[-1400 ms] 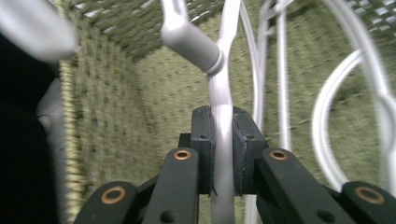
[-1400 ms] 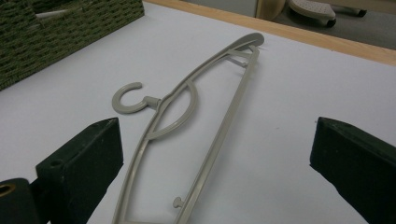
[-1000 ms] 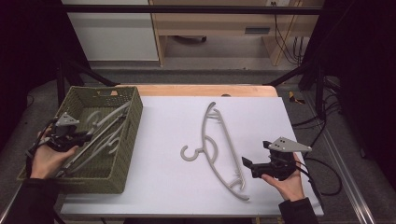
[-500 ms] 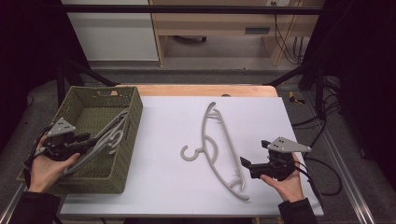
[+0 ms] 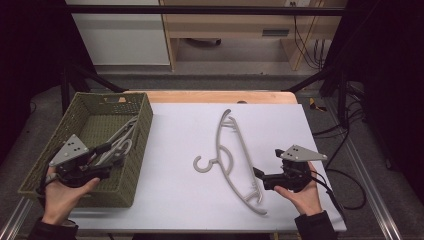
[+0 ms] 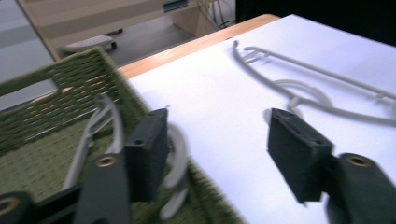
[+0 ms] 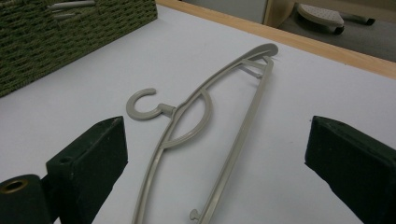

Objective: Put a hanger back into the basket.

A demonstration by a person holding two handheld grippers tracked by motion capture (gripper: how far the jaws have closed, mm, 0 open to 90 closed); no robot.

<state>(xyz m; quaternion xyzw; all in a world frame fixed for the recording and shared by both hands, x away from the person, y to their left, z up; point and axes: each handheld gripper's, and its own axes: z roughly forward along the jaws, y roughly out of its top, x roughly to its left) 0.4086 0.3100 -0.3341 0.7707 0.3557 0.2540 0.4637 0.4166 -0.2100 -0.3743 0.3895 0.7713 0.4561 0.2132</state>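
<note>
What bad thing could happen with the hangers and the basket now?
The hangers in the basket lean on the wall of the green basket just in front of the open left gripper. Pulling one might snag the weave, or drag the others along, since they look tangled.

The hanger on the table lies flat by the open right gripper. Being thin, it may slide away instead of getting pinched.
</note>
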